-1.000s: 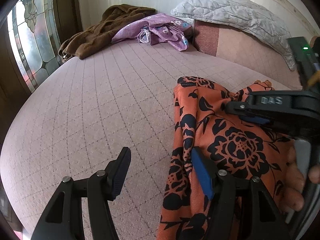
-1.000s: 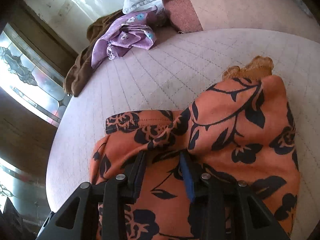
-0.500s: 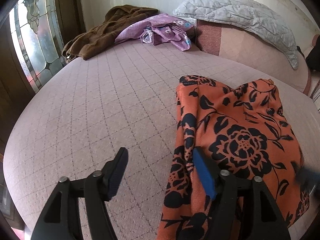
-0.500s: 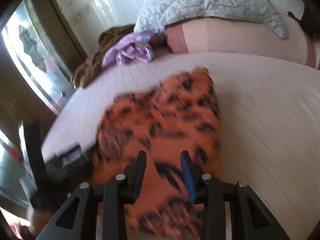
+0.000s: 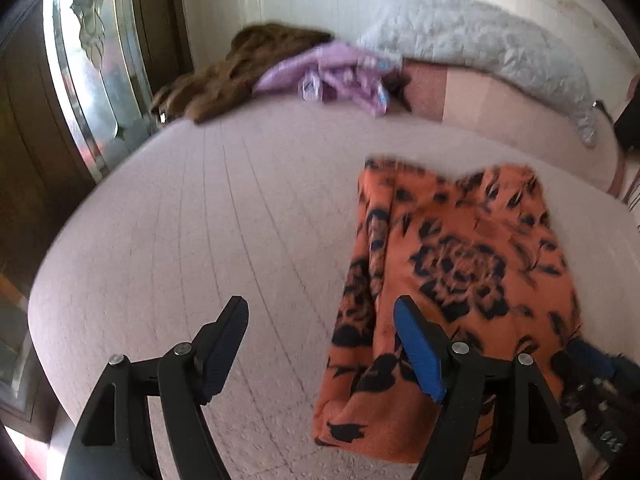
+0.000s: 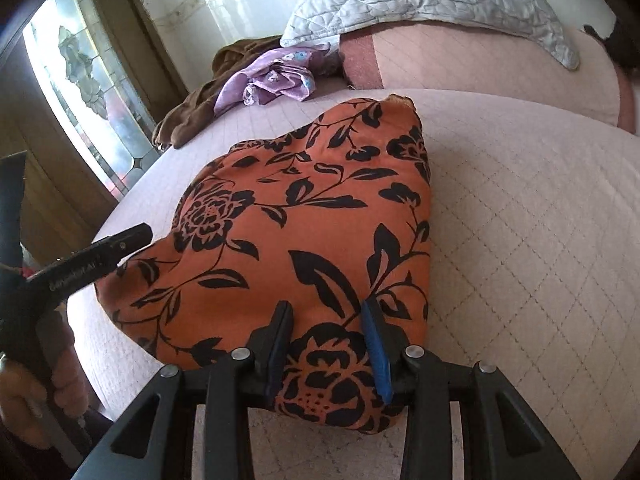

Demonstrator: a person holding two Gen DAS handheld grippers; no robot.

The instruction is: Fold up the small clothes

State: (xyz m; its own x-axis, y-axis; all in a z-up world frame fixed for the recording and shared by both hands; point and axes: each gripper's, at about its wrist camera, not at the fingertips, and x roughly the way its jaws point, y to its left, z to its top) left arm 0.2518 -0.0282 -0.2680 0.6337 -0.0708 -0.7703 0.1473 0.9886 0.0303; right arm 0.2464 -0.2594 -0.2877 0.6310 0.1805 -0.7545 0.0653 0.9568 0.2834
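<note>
An orange garment with a black flower print (image 5: 460, 264) lies folded on the pink quilted bed; it also shows in the right wrist view (image 6: 304, 240). My left gripper (image 5: 320, 344) is open and empty, above the bed at the garment's left edge, its right finger over the cloth. My right gripper (image 6: 326, 344) is open above the garment's near edge, with cloth showing between the fingers but not clamped. The left gripper also shows at the left of the right wrist view (image 6: 100, 256).
A brown garment (image 5: 244, 72), a purple floral garment (image 5: 336, 76) and a grey quilted pillow (image 5: 480, 44) lie at the bed's far end. A stained-glass window (image 5: 92, 60) stands on the left. The pink bed surface (image 5: 200, 216) spreads left of the garment.
My right gripper left the garment's top, swung back and now hovers over its near edge. The left gripper drew back and rose a little. The garment lies flatter.
</note>
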